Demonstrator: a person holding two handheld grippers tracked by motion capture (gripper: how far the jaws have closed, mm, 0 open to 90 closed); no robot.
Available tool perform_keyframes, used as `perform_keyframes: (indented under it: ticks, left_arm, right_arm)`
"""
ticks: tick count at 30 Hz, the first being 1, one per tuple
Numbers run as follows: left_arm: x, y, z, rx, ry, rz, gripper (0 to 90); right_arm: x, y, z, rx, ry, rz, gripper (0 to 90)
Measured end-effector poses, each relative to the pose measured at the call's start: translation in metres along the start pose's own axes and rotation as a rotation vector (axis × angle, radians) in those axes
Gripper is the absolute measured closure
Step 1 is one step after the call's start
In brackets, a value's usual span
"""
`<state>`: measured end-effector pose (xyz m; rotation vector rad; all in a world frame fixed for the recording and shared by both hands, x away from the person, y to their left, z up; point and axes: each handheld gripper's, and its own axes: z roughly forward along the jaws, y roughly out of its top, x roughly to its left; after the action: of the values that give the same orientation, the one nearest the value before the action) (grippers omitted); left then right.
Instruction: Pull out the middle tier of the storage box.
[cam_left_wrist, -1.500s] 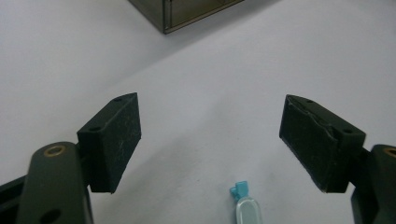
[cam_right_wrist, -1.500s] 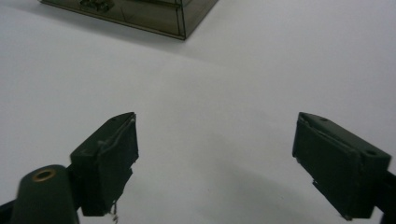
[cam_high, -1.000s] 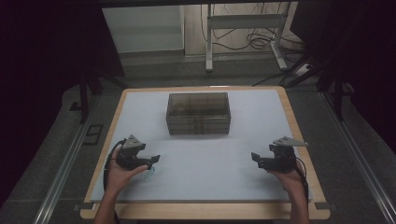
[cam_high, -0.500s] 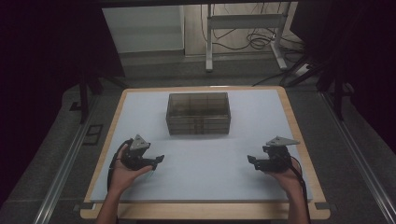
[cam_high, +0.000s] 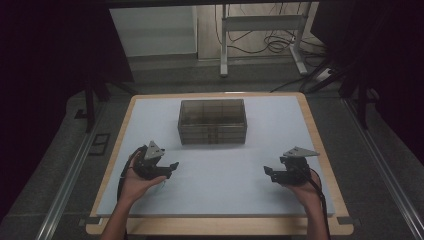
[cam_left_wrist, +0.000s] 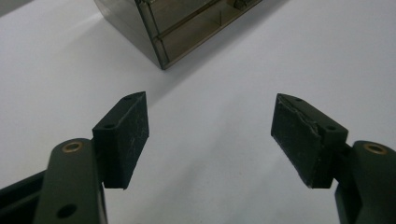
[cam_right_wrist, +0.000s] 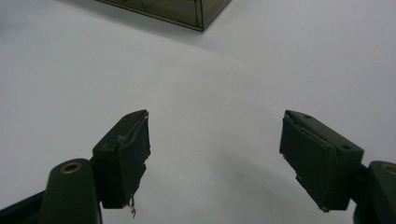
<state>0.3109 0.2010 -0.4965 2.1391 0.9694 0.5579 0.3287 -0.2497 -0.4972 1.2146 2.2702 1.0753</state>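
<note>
A clear brownish box (cam_high: 212, 121) with thin dividers stands on the white board (cam_high: 220, 175), just beyond its middle. My left gripper (cam_high: 170, 167) hovers near the front left and points right, toward the middle. In the left gripper view, its jaws (cam_left_wrist: 210, 100) stand wide apart over bare white surface. They have just been closing a little with nothing between them, and the box's corner (cam_left_wrist: 187, 28) lies ahead. My right gripper (cam_high: 270, 174) hovers at the front right and points left. Its jaws (cam_right_wrist: 215, 116) are open and empty, with the box's corner (cam_right_wrist: 187, 11) far ahead.
The board has a wooden rim (cam_high: 320, 150) and rests on a grey table with metal rails (cam_high: 70, 175) along both sides. Beyond the table's far edge stand a white metal frame (cam_high: 260, 45) and loose cables on the floor. The room's sides are dark.
Both hands have drifted slightly toward the board's middle. The box has stayed in place.
</note>
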Motion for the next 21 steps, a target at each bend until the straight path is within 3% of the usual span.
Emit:
perform_keyframes:
  ticks: [6,8,21]
  left_arm:
    - [0.0,0.002,0.006,0.013,0.005,0.028,28.4]
    - [-0.001,0.004,0.008,0.023,0.021,0.057,28.8]
    - [-0.003,0.014,0.012,0.016,0.056,0.131,30.5]
  right_arm:
    - [0.002,0.002,0.001,0.001,-0.002,-0.01,23.8]
    - [0.003,0.003,0.004,0.009,-0.001,-0.012,23.8]
    - [0.006,0.005,0.008,0.026,-0.001,-0.024,24.5]
